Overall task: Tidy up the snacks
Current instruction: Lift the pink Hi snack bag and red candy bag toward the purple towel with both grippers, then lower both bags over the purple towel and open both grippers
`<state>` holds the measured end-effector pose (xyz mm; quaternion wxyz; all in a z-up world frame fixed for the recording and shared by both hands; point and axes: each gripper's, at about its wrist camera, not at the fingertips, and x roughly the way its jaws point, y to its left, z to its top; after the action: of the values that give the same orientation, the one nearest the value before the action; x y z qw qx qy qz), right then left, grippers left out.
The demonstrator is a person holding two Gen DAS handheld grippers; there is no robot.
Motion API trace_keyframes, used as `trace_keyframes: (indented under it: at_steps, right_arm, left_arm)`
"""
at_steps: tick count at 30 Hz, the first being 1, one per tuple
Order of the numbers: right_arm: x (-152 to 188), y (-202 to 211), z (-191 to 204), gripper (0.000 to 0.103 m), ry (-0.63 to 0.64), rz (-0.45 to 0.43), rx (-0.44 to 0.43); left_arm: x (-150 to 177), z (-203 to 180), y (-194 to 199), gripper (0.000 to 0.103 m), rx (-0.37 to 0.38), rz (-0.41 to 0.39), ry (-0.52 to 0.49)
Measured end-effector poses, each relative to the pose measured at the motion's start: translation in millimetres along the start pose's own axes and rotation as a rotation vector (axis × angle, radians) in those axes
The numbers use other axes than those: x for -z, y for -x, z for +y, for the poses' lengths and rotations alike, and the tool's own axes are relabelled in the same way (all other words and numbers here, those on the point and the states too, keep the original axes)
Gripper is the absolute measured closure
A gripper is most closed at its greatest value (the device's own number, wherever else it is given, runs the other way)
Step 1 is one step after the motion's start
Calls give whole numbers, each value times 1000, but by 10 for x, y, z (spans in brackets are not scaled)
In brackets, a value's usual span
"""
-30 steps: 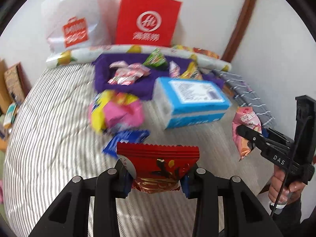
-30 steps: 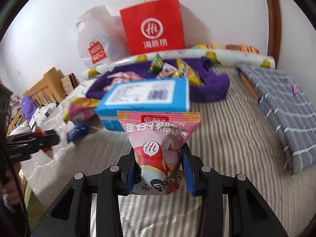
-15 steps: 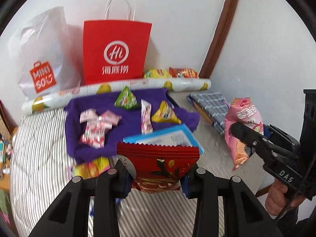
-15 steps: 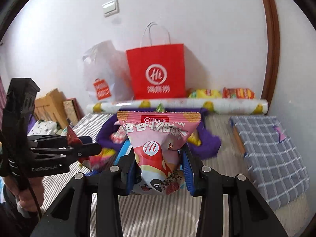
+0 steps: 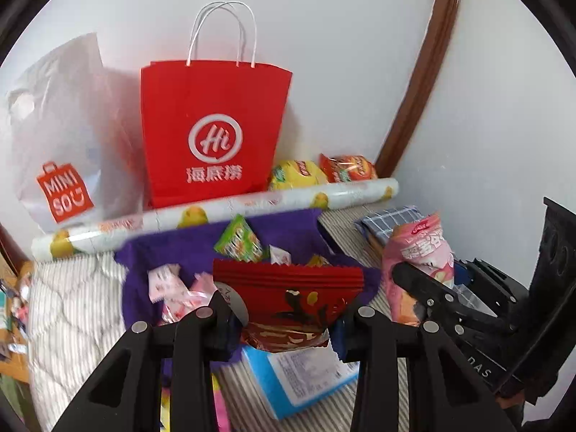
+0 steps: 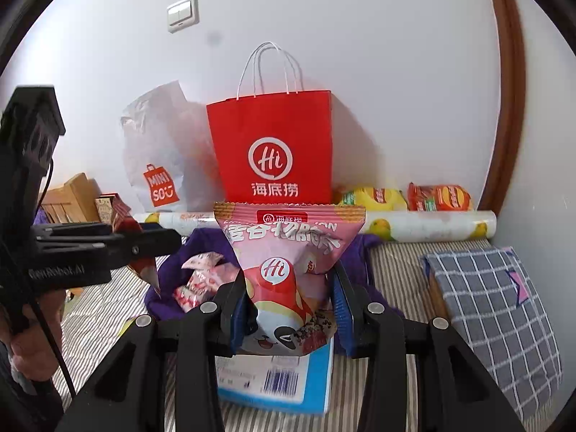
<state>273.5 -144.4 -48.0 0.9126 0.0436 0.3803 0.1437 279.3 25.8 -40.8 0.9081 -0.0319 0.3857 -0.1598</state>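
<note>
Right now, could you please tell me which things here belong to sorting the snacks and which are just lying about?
Part of the job:
red packet in left gripper
pink packet in right gripper
red bag
purple cloth with small sweets

Lying about:
white bag
blue box
checked cloth
light switch

Glossy snack packet [image 5: 288,298] — fuzzy purple cloth [image 5: 172,252]

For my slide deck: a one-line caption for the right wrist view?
Right gripper holds a pink snack pouch before a red paper bag.
</note>
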Motion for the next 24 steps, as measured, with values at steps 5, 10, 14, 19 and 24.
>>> trace_keyframes:
  at_steps: [5,10,14,19,24]
  right_arm:
    - [-141,-261,-20,63,2,0,1]
    - [-272,-512,-44,62,-3,7,-12]
    - [-333,-728,-45,62,-1,15,-8]
    - [-329,-973,-92,62,-39,23,-39]
    - [-188,-1168,-158,62,-47,63,-40]
  left_arm:
    - [-187,104,-178,67,-48,5,14]
    - [-247,286,-329,67,-45,3,53]
    - [-250,415,-451,67,-85,25,61]
    - [-214,533,-603,67,-110,63,74]
    - [-182,580,-713,67,-112,88,76]
